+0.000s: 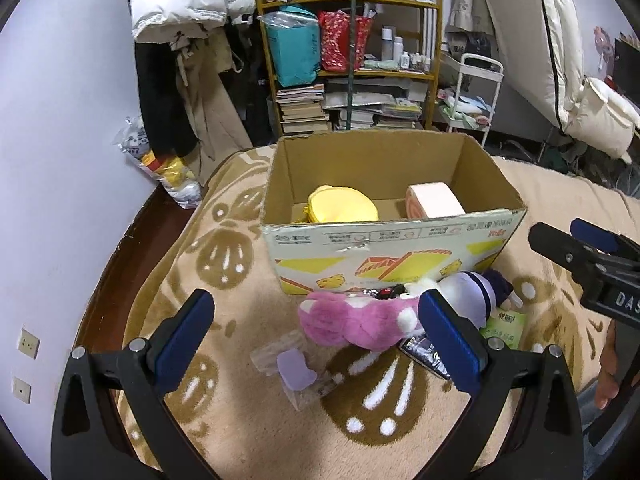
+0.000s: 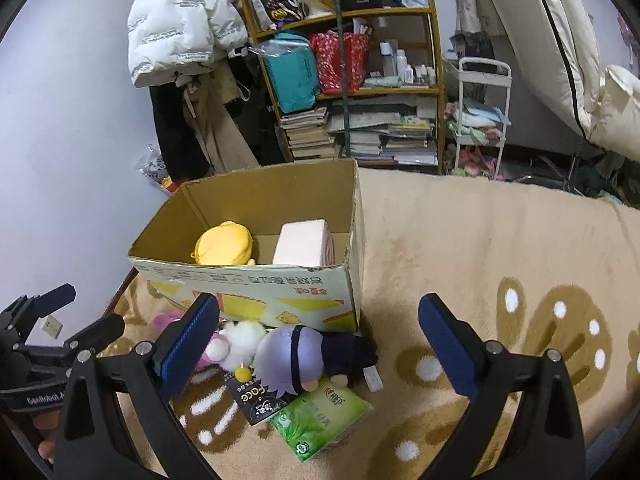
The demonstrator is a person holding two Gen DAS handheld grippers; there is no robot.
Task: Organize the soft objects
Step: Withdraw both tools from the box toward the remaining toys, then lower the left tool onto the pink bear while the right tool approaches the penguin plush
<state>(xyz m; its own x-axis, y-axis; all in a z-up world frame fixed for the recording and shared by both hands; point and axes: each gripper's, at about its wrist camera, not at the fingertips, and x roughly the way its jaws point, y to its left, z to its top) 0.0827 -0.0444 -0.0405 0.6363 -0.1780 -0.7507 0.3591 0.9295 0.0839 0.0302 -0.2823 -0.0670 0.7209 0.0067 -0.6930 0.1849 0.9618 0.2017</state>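
- Open cardboard box [image 1: 392,240] on a beige blanket [image 2: 460,240] with brown paw prints
- Inside the box, a yellow plush [image 1: 342,204] at the left and a pink roll-shaped plush [image 1: 434,200] at the right, apart from each other
- In front of the box, a heap of soft things lying on the blanket: pink plush [image 1: 348,320], small white fluffy plush [image 2: 240,342], and a doll [image 2: 304,354] with pale lilac hair and dark clothes, lying on its side just beside the box wall
- Green tissue pack [image 2: 320,420] under the doll's head, a dark packet [image 2: 256,398] touching it on the left
- Clear wrapper with a lilac piece [image 1: 296,368] on the blanket, near the pink plush and nearer the camera
- Left gripper [image 1: 316,332] spread wide and empty, hovering above the blanket; its right pad overlapping the edge of the pink plush in the left wrist view, contact not clear
- Right gripper [image 2: 320,344] spread wide and empty, above the doll and tissue pack
- Each gripper seen at the edge of the other's view, with a bit of a hand [image 1: 610,368] behind the right one
- Behind the bed, a crowded shelf [image 1: 348,60] of bags and books, a white jacket [image 2: 180,20] hanging to its left, a white cart [image 1: 476,96] to its right
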